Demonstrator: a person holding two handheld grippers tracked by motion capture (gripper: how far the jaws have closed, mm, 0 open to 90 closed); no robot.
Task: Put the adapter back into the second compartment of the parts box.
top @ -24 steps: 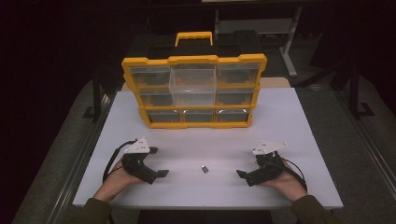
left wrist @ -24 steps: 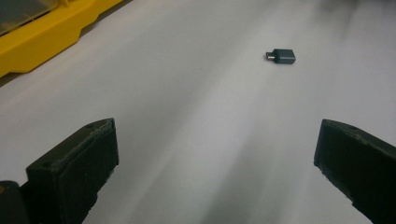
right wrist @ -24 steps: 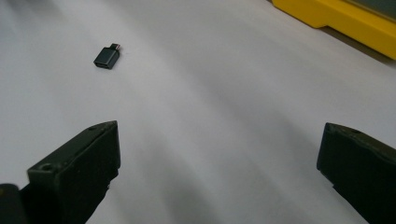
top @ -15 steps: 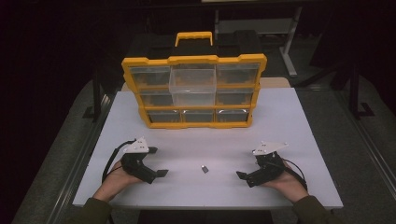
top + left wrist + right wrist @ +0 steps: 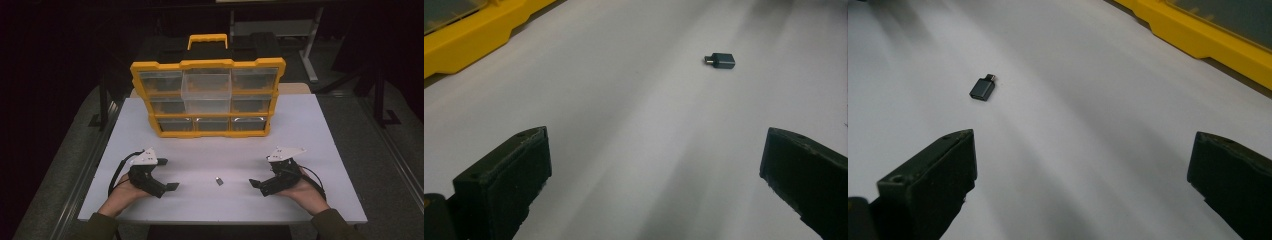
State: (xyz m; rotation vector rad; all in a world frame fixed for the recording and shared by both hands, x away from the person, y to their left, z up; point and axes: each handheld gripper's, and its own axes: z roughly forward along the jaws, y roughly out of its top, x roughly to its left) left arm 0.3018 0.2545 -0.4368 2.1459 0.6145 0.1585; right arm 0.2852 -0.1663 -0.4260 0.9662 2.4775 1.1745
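Here the adapter (image 5: pixel 219 181) lies between left gripper (image 5: pixel 167 187) and right gripper (image 5: pixel 256 184).

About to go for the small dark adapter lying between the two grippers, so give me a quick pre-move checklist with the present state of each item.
1. Left gripper jaws open with nothing between them: ok.
2. Right gripper jaws open with nothing between them: ok.
3. Adapter lies flat on the white table, apart from both grippers: ok.
4. Bare table between each gripper and the adapter: ok.
5. Adapter's metal plug end identified: ok in the left gripper view.
6. A drawer of the yellow organizer ready to take it: cannot tell; the middle top drawer seems to stick out.
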